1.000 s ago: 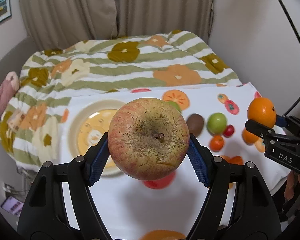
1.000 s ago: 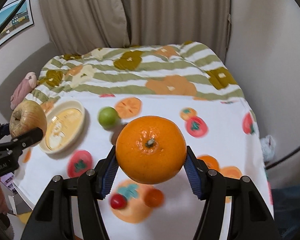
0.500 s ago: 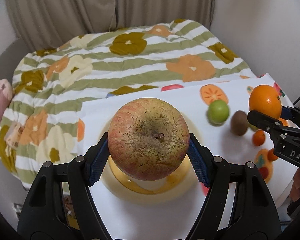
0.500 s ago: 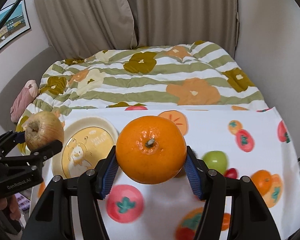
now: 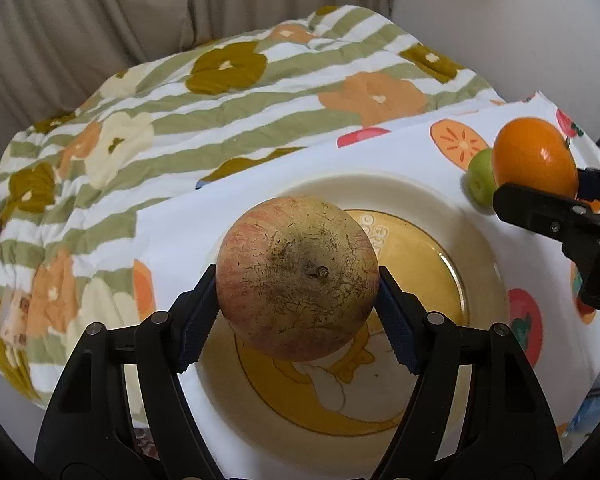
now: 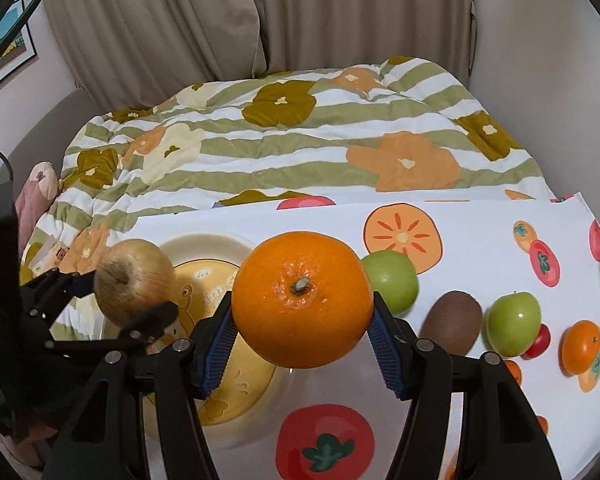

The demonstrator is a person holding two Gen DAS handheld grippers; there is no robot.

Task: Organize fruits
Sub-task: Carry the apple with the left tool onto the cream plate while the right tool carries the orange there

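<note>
The left gripper (image 5: pixel 298 312) clamps the apple (image 5: pixel 297 278) directly over the plate (image 5: pixel 480 240) at frame centre, while the right gripper (image 6: pixel 302 336), clasping the orange (image 6: pixel 302 300), sits beside its right rim.

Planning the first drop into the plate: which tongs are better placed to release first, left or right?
Left. The left tongs hold the russet red-yellow apple directly over the cream and yellow cartoon plate. The right tongs hold the round orange nearer the plate's edge.

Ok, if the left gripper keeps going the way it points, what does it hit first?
Most likely the yellow plate: the left gripper holds the apple over it, so the apple would probably touch down first. Depth is uncertain.
</note>
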